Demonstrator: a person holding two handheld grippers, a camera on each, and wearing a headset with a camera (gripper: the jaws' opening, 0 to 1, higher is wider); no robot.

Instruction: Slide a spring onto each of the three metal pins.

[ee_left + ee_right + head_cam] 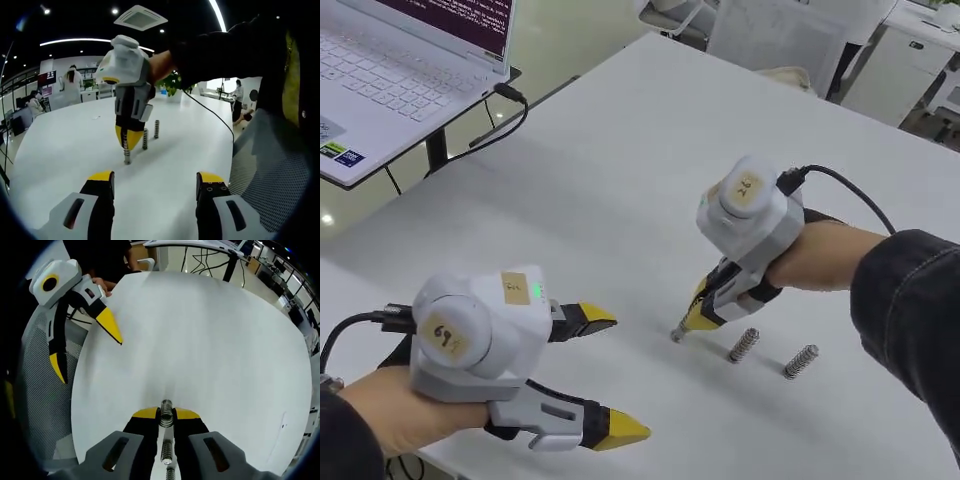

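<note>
White laminate table (620, 150) carries all we see. Left to right in the head view, a laptop (410, 60) sits at 10 o'clock. Our left gripper (605, 375) is at 7 o'clock, jaws spread wide with nothing between them. Our right gripper (692, 322) is near centre. A second spring (744, 345) and a third spring (801, 361) lie at its 4 o'clock.

The right gripper view adds detail: the jaws are pinched tight on a spring (166, 417) that is threaded over a metal pin (166, 455). The left gripper view shows the pin's lower end touching the table and the other two springs standing upright just beside it.

The table's near edge runs at 6 o'clock by our left gripper, and bare surface opens toward 12 o'clock. A mesh chair (35, 390) stands at 8 o'clock. Office desks and ceiling lights lie beyond.
</note>
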